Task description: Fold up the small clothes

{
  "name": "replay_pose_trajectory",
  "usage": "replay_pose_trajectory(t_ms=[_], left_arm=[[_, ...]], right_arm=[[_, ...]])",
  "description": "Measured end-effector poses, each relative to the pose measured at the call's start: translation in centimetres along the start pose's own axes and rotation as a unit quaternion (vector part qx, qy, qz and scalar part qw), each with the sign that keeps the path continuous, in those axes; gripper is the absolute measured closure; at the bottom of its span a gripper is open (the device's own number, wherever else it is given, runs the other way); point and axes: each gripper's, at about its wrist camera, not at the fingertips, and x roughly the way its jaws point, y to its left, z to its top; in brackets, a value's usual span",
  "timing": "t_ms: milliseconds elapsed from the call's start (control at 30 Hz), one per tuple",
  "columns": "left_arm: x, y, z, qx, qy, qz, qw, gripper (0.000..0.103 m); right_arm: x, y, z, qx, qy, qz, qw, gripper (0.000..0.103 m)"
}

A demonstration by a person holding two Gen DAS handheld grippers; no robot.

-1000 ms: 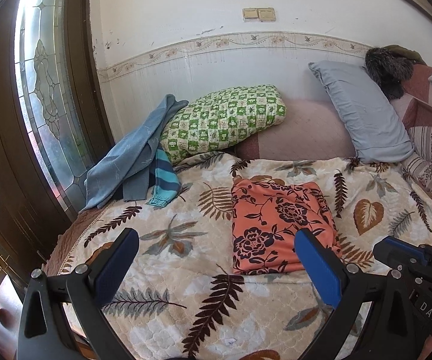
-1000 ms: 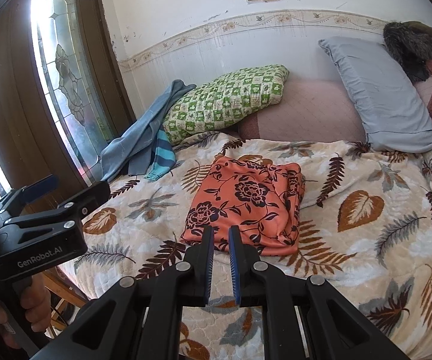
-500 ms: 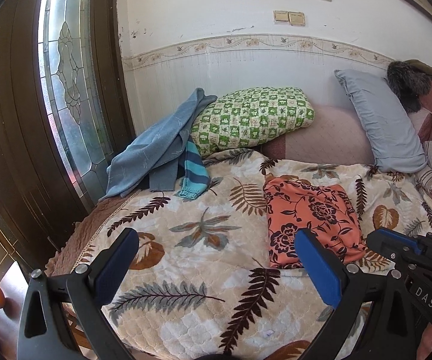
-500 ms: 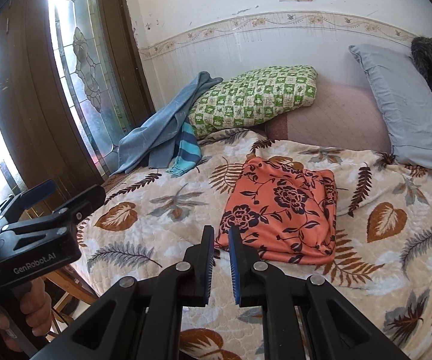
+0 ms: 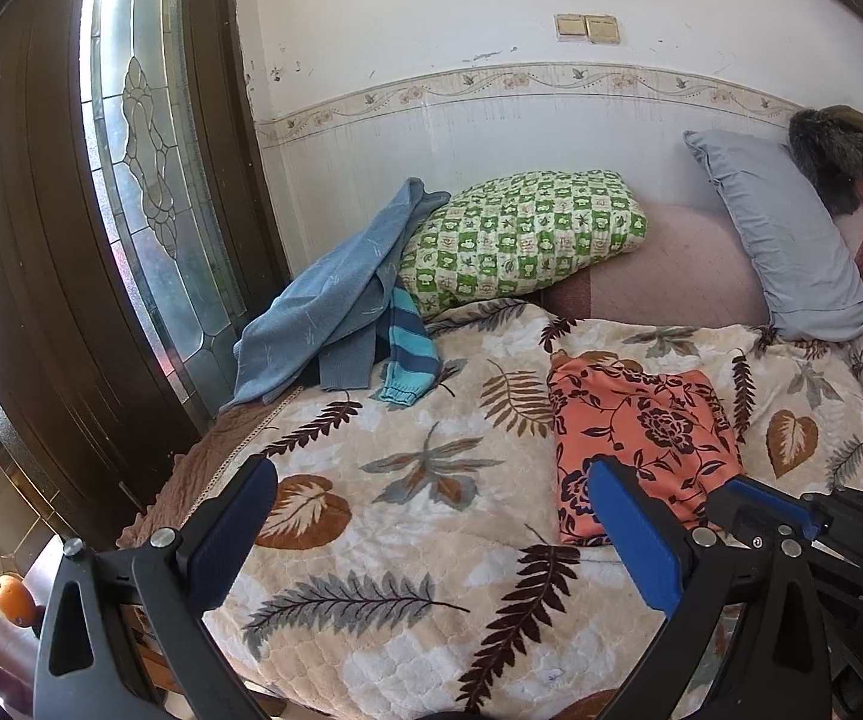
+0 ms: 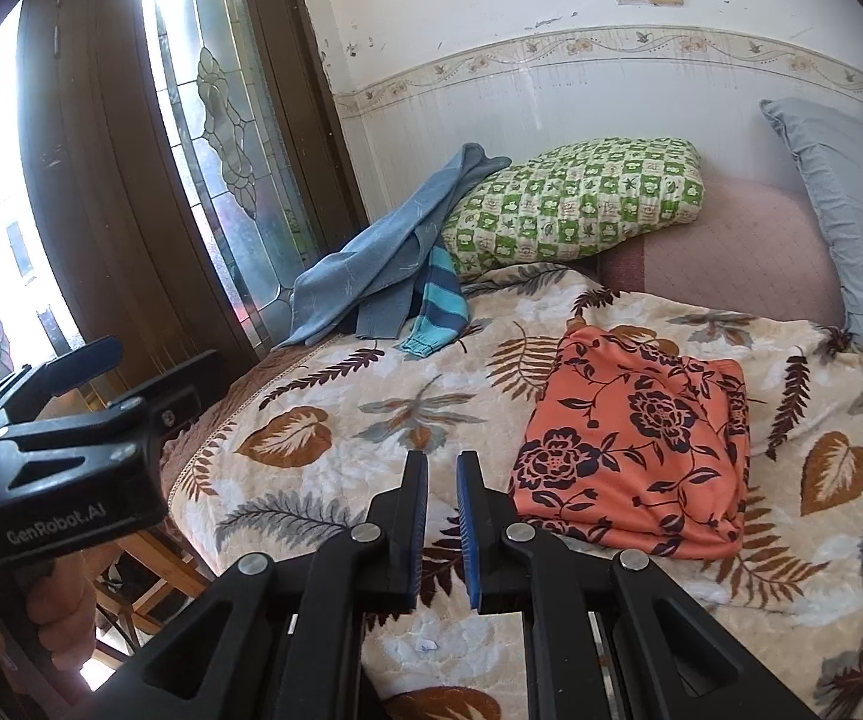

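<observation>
A folded orange garment with dark flowers (image 5: 641,438) (image 6: 641,444) lies flat on the leaf-print bed cover (image 5: 407,480) (image 6: 323,450). A light blue garment (image 5: 335,294) (image 6: 389,252) and a blue striped sleeve (image 5: 410,354) (image 6: 440,306) lie heaped at the bed's far left against the green pillow. My left gripper (image 5: 431,534) is wide open and empty above the bed's front edge, left of the orange garment; it also shows in the right wrist view (image 6: 71,420). My right gripper (image 6: 442,516) is shut with nothing between its pads; it also shows in the left wrist view (image 5: 803,534).
A green checked pillow (image 5: 521,234) (image 6: 575,204) and a grey-blue pillow (image 5: 785,246) (image 6: 851,210) lean on the wall. A dark wooden door with leaded glass (image 5: 149,180) (image 6: 209,138) stands left of the bed. An orange fruit (image 5: 11,597) lies low at left.
Both grippers have swung left and pulled back, so the orange garment now sits further right and the blue heap nearer the middle. Neither jaw setting has changed.
</observation>
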Motion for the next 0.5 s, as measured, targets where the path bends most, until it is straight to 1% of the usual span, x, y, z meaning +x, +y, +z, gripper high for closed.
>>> replay_pose_trajectory(t_ms=[200,367,500], left_arm=[[0.2,-6.0,2.0,0.025,-0.005,-0.014,0.9996,0.0],[0.1,-10.0,3.4,0.031,-0.004,-0.06,0.9977,0.0],[-0.1,-11.9,3.9,0.033,-0.011,-0.094,0.995,0.0]], right_arm=[[-2.2,-6.1,0.8,0.022,-0.029,-0.019,0.999,0.091],[-4.0,-9.6,1.1,0.032,-0.043,-0.035,0.998,0.091],[-4.7,-11.3,0.9,0.05,-0.049,-0.041,0.997,0.091]])
